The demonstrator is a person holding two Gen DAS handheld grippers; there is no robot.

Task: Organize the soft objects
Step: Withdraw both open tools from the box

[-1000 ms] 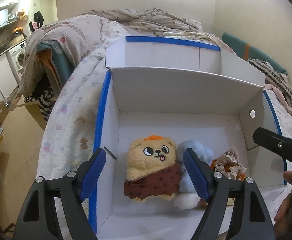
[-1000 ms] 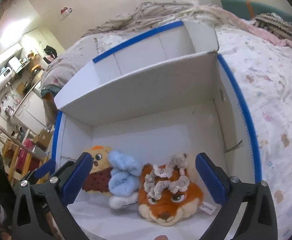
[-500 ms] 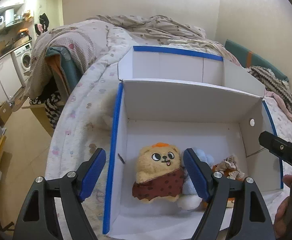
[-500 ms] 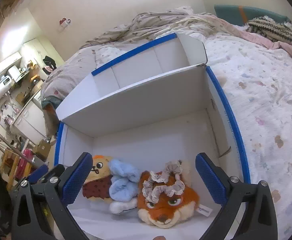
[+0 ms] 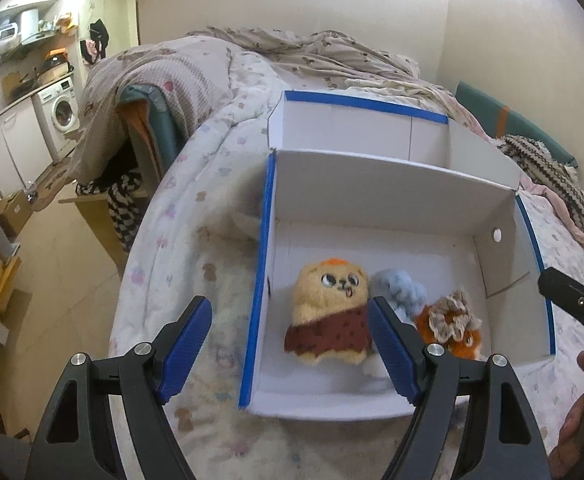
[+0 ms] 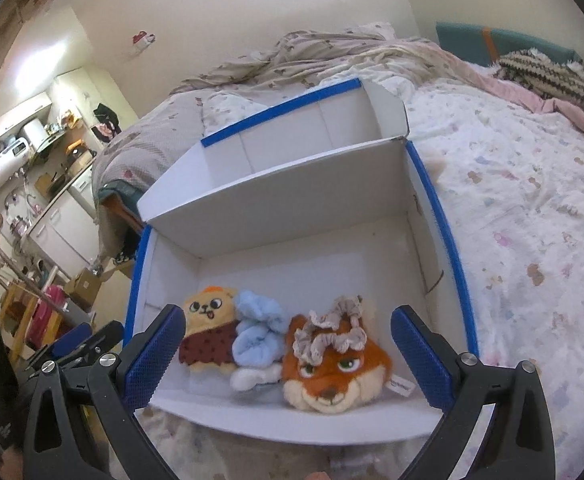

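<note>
Both the left gripper [image 5: 289, 344] and right gripper [image 6: 287, 354] are hovering with fingers apart, gripping nothing. The soft toys [image 6: 267, 336] are lying in the box [image 6: 432, 220] at its 6 o'clock wall. The upright lid may be flopping shut if bumped. A pale lump at the box's 9 o'clock is blurring out.
</note>
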